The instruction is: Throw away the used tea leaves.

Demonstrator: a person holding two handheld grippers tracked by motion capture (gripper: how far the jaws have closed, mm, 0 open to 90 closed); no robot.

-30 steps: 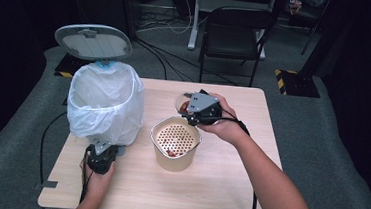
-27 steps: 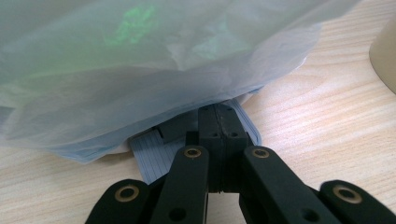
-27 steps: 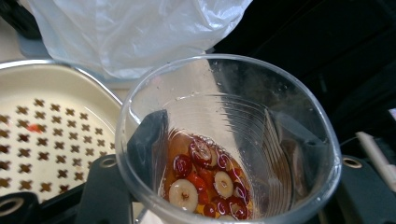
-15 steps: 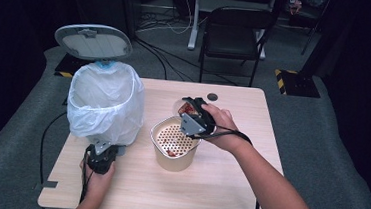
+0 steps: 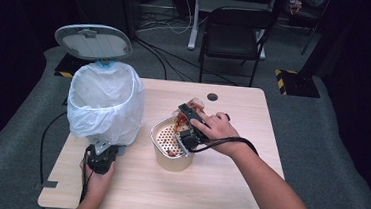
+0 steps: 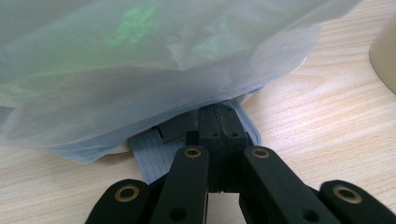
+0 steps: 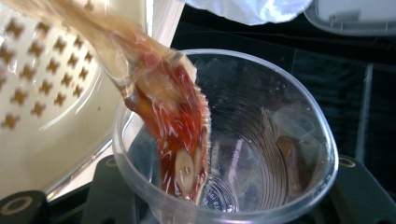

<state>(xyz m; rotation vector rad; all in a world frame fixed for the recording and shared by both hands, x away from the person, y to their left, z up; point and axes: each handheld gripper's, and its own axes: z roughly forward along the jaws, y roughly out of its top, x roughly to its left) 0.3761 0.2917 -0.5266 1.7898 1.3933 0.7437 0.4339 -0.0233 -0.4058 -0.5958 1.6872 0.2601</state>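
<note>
Two bare forearms with no sleeves enter from the bottom edge of the high view. Each hand carries a black hand-held gripper. The left hand-held gripper has a blocky dark body, and a thin black cable trails from it. In its own view, two flat black pads sit on black link arms pinned with brass-coloured round rivets and small dark screw holes. The right hand-held gripper is black with pale grey patches on top, and a thick black cable loops back from it along the forearm.
</note>
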